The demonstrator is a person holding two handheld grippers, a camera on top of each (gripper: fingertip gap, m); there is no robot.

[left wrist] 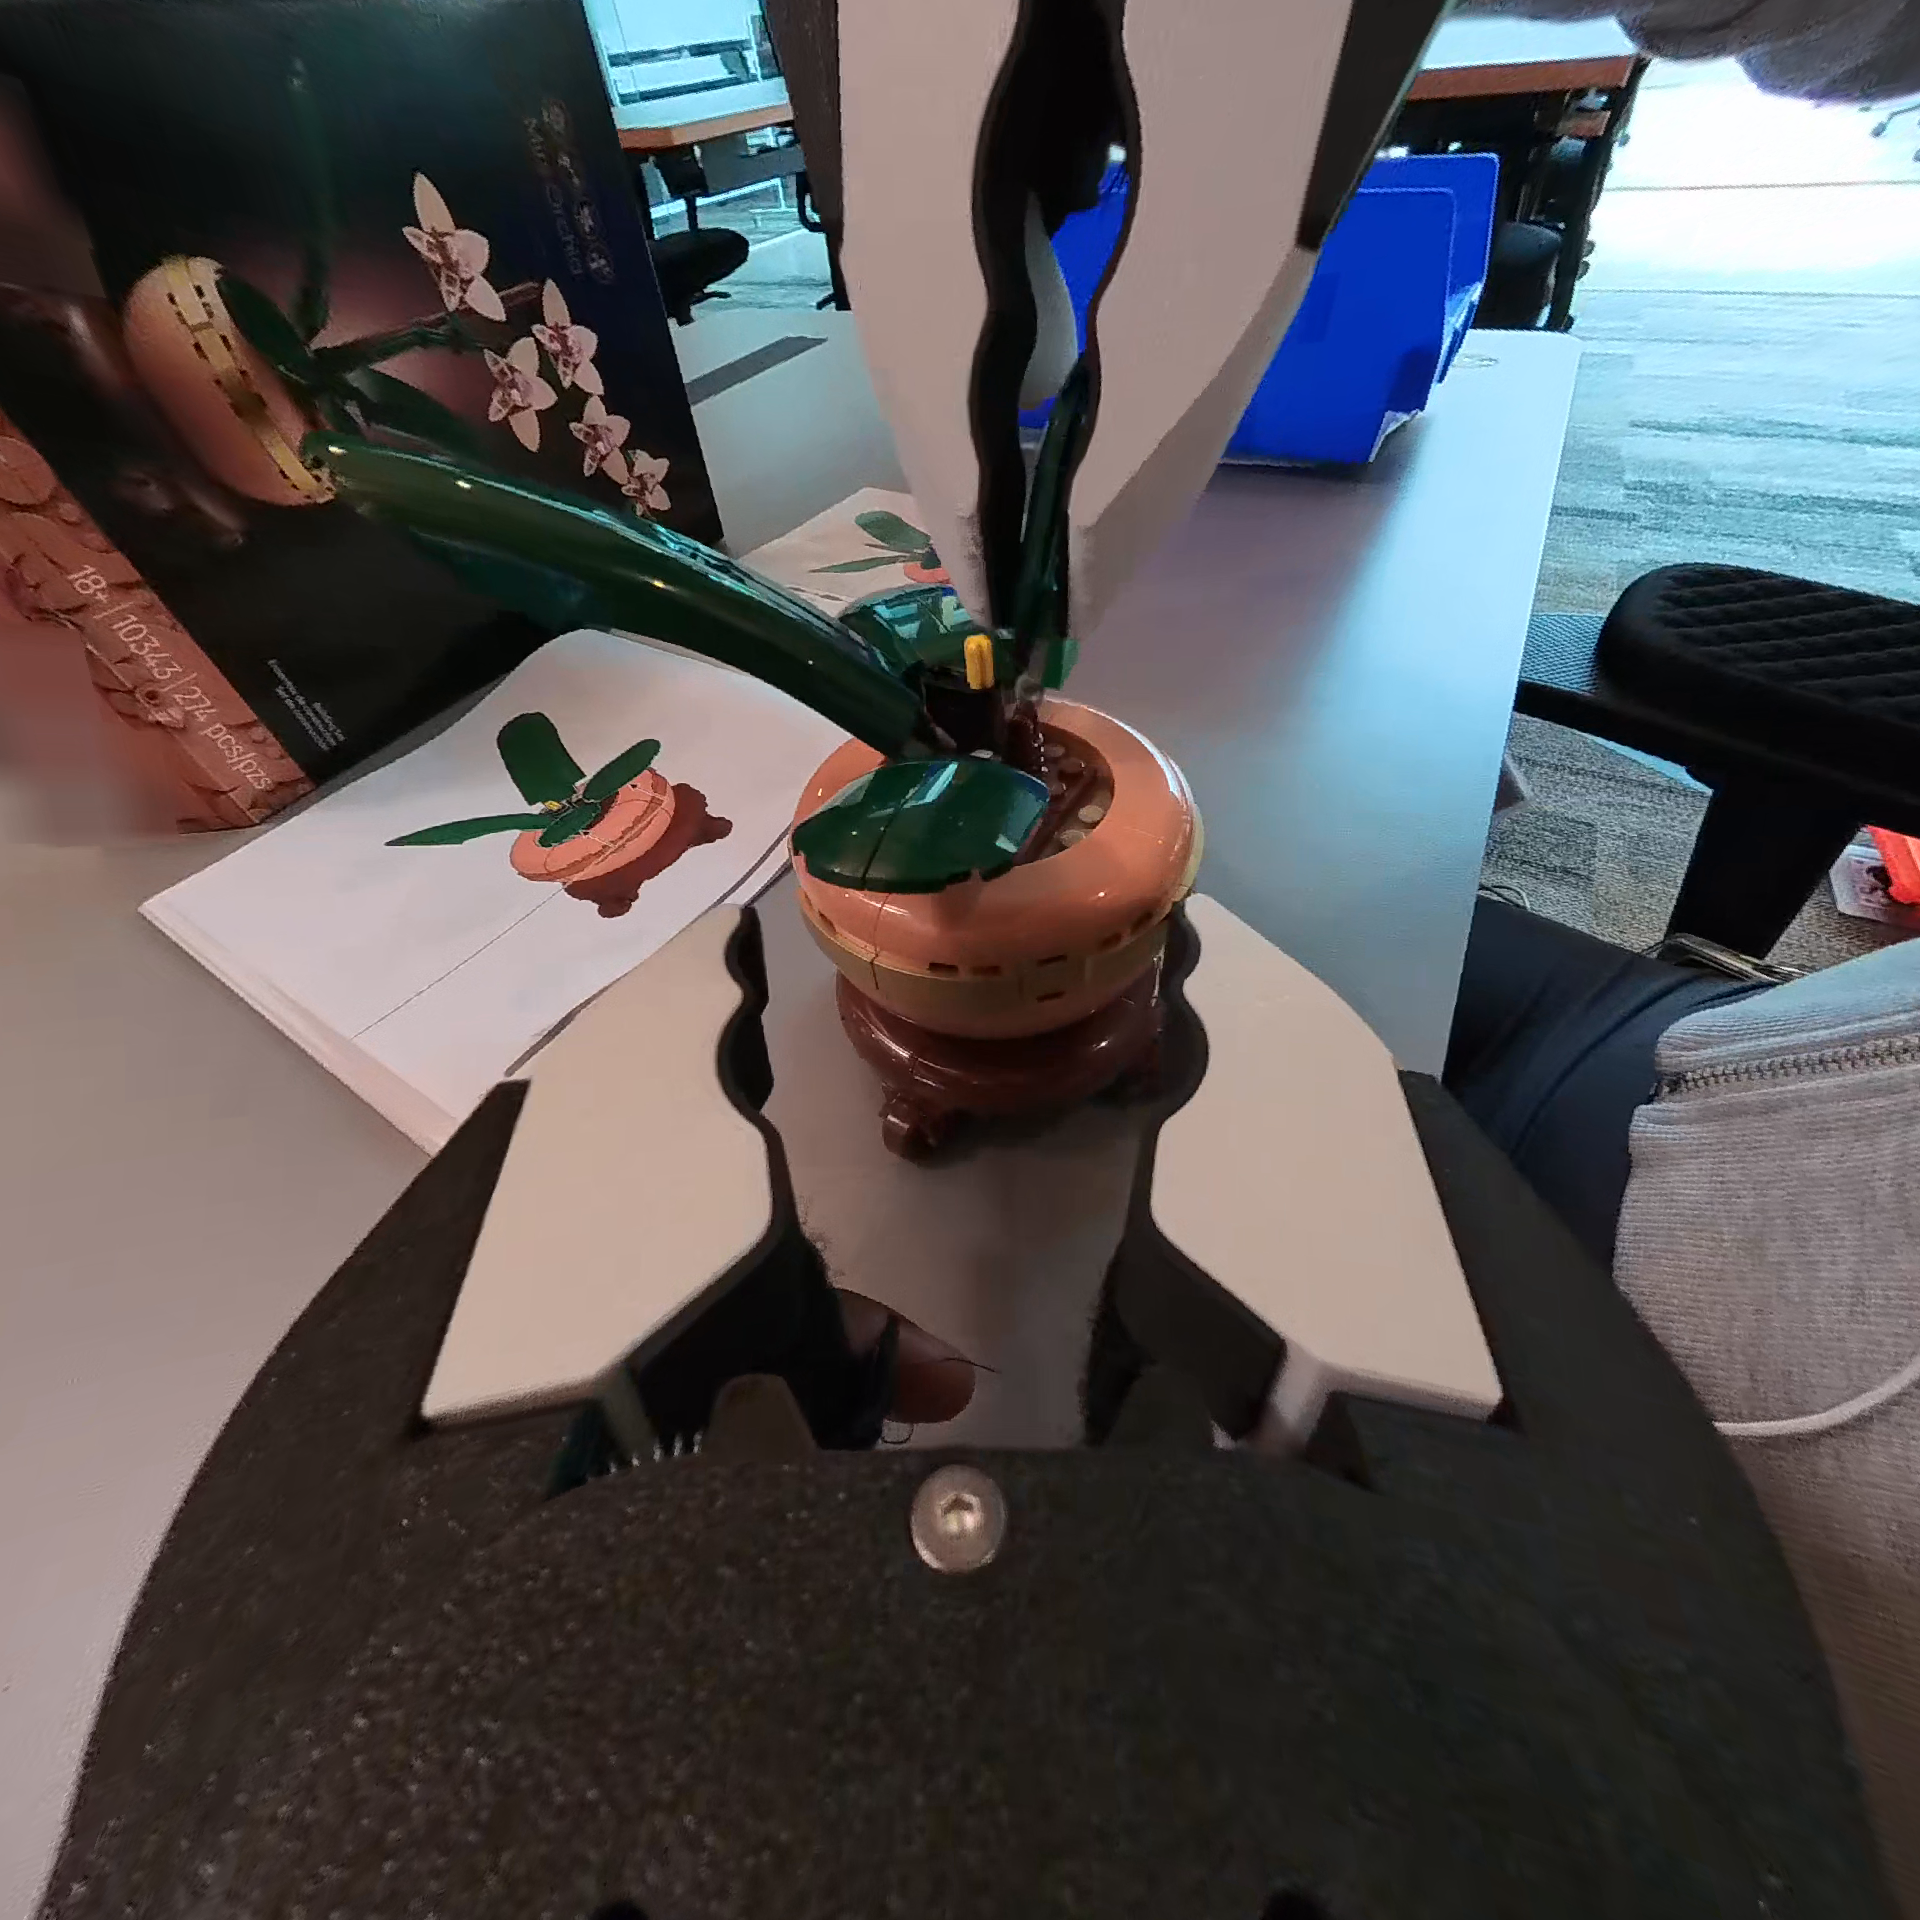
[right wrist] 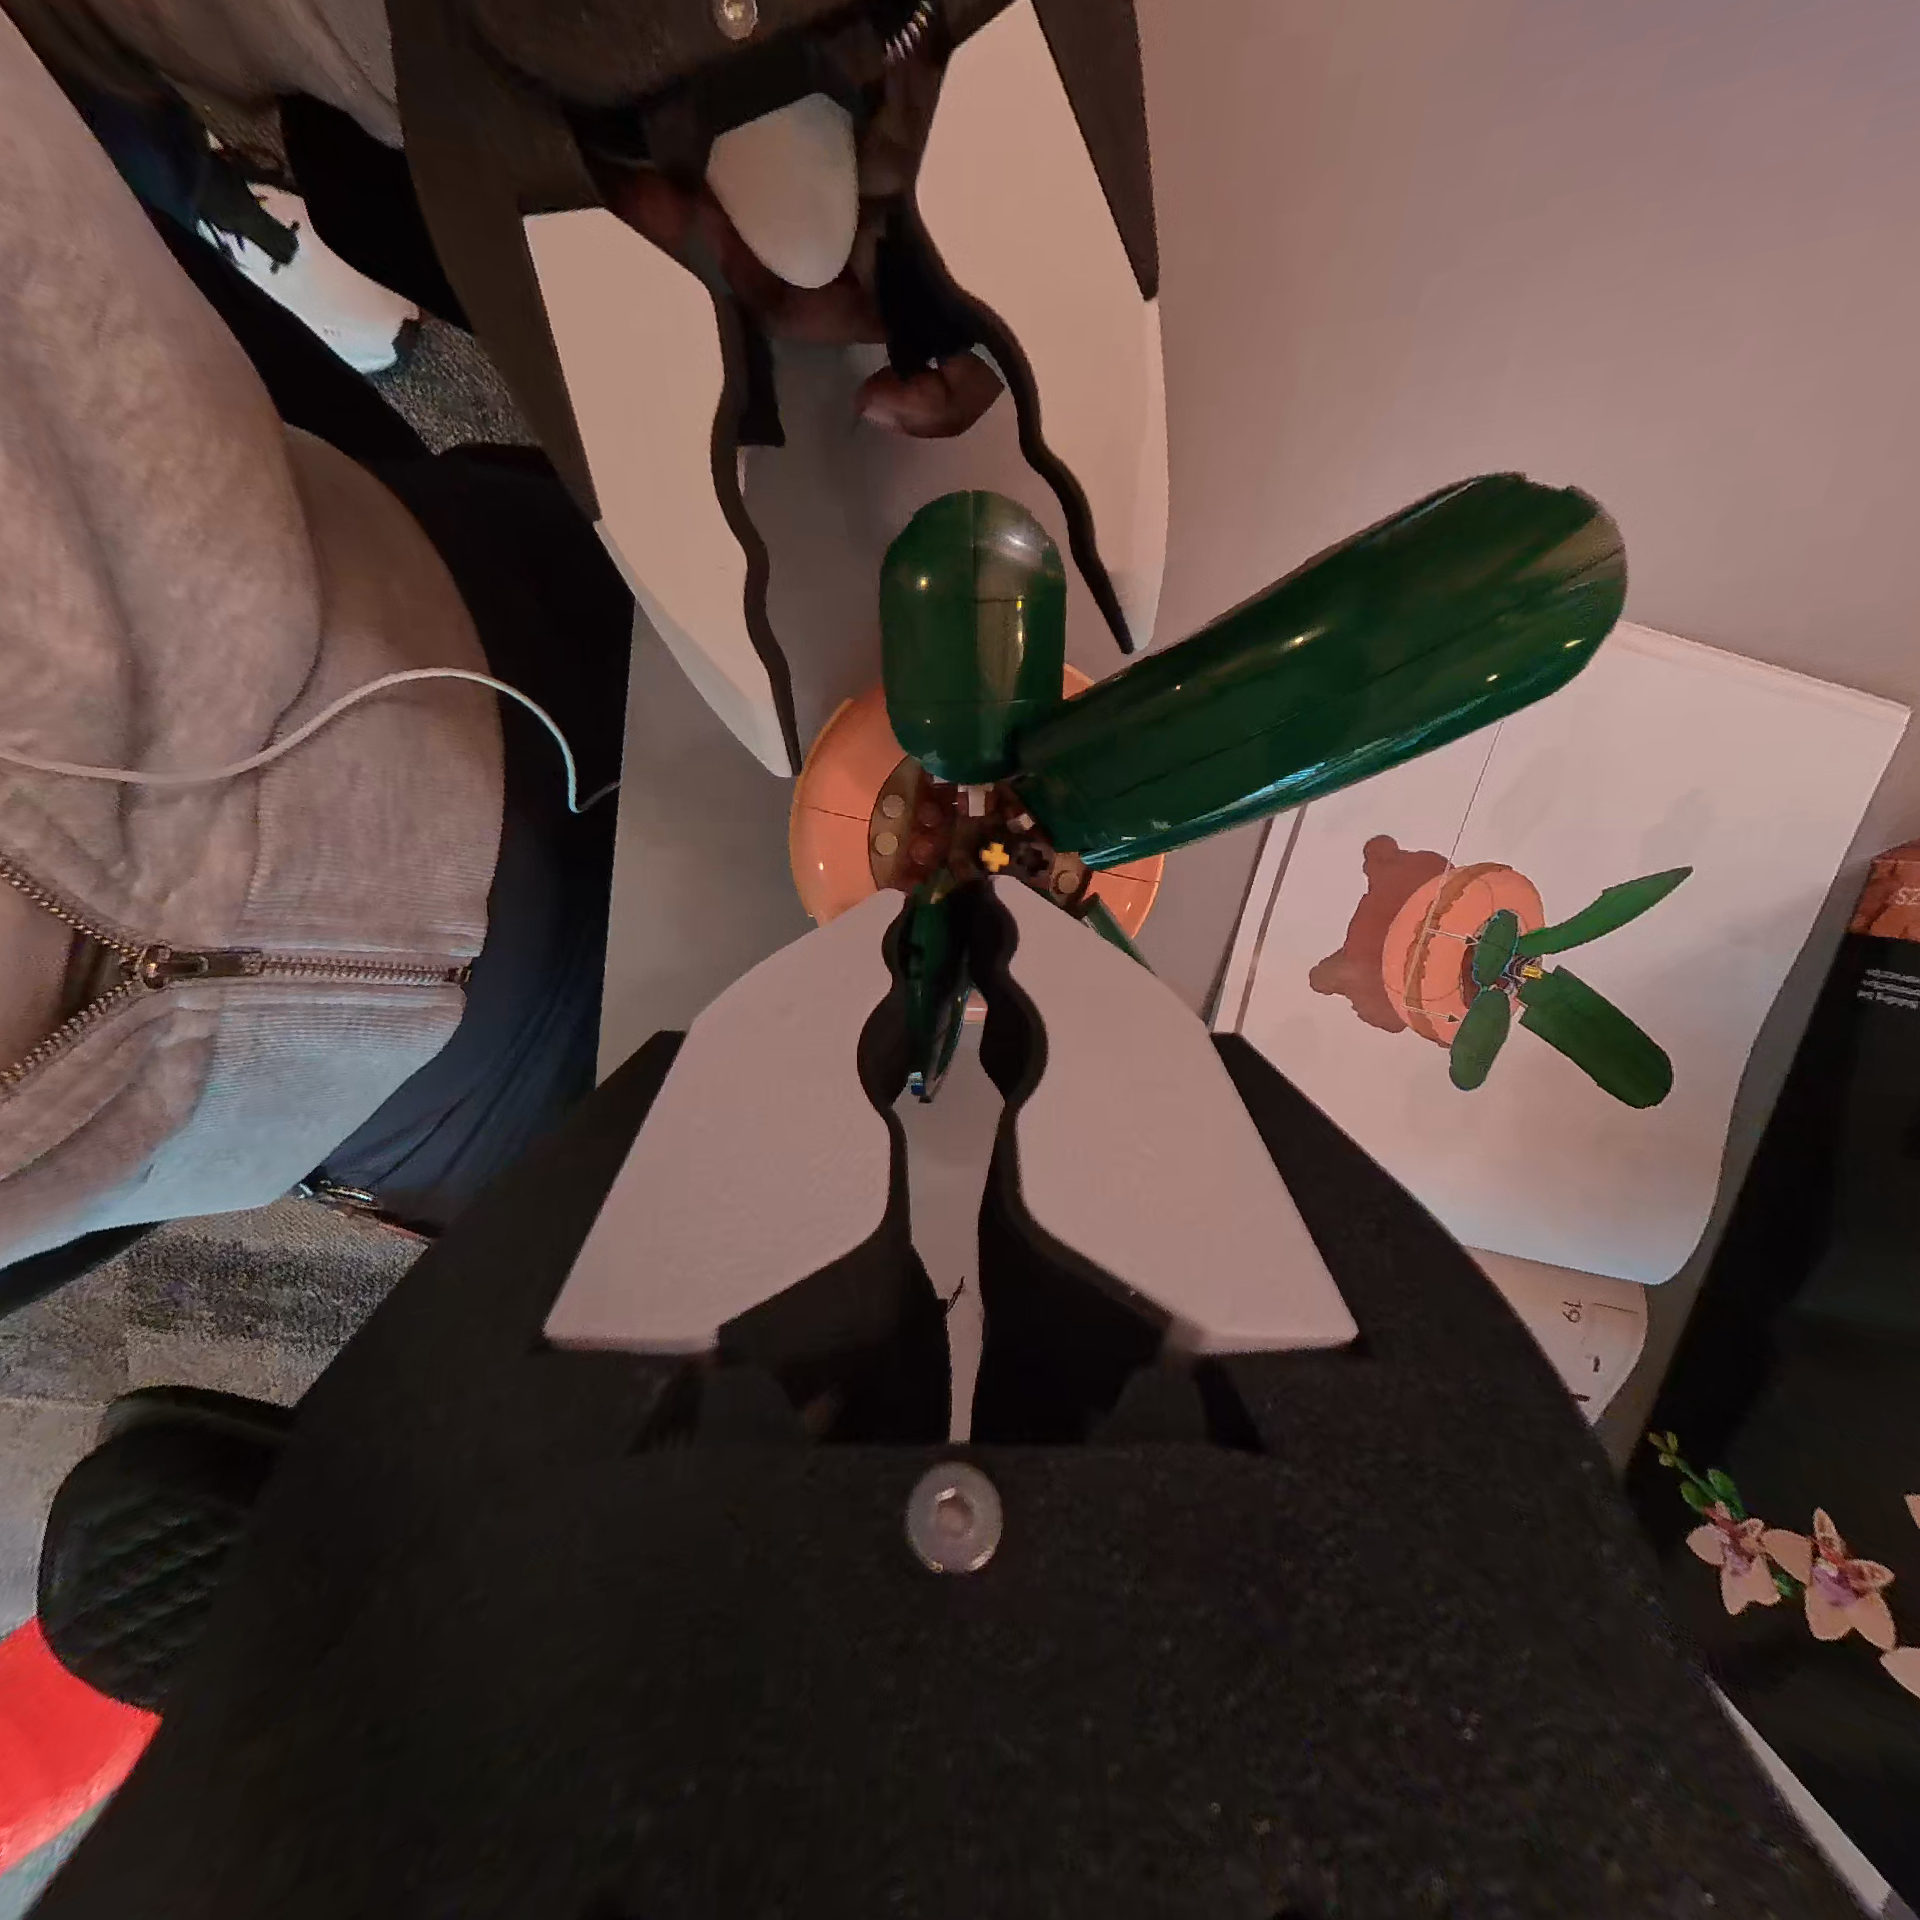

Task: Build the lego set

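Note:
A peach Lego flower pot on a brown stand rests on the grey table. It carries a long dark green leaf, a short rounded leaf and a yellow pin at its centre. My left gripper has its jaws wide around the pot, closed against its sides. My right gripper comes down from above and is shut on a narrow green leaf, held upright at the pot's centre. The right gripper also shows in the left wrist view. The right wrist view looks down on the pot.
An open instruction booklet lies left of the pot, with the dark set box standing behind it. A blue bin sits at the table's far end. A black chair armrest and a person's grey hoodie are at right. The tips of one gripper are about 5 cm away from the tips of the other.

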